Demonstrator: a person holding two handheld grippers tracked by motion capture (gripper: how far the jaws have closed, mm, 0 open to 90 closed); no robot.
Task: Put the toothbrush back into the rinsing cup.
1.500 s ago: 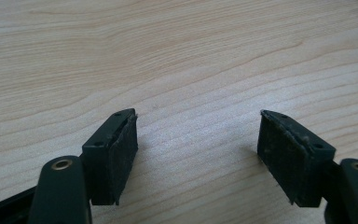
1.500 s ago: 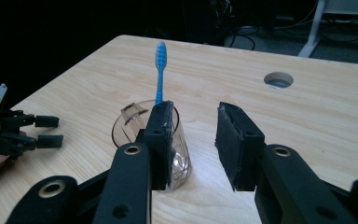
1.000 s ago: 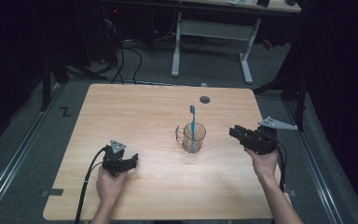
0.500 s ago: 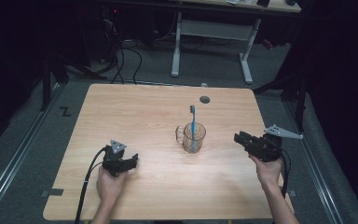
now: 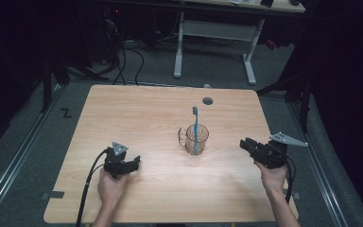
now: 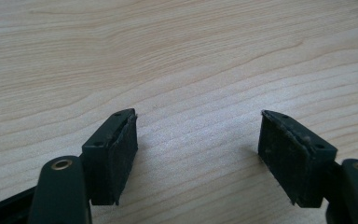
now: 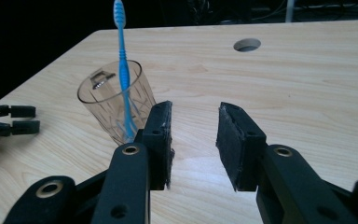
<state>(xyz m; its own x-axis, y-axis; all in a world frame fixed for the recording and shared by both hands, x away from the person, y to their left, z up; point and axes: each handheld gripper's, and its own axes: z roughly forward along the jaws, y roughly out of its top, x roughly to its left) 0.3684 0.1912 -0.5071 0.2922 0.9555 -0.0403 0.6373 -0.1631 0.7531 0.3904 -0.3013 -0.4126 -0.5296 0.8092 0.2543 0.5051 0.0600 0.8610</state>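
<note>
A clear glass mug (image 5: pixel 196 139) (image 7: pixel 114 108) stands near the middle of the wooden table (image 5: pixel 146 113), with a blue toothbrush (image 5: pixel 195 124) (image 7: pixel 122 63) upright in it, bristles on top. My right gripper (image 5: pixel 244 143) (image 7: pixel 194 136) is low over the table to the right of the mug, jaws apart with only bare wood between them. My left gripper (image 5: pixel 134 163) (image 6: pixel 198 140) rests on the table at the front left, open, nothing between its pads. It also shows at the far left edge of the right gripper view as the left gripper (image 7: pixel 16 119).
A round cable hole (image 5: pixel 208 100) (image 7: pixel 247 45) lies in the table behind the mug. A white-legged desk (image 5: pixel 215 35) and cables stand on the dark floor beyond the far edge. The table's right edge is close to my right hand.
My right gripper has sunk toward the table and drawn back a little toward the front edge. The left gripper, mug and toothbrush have stayed where they were.
</note>
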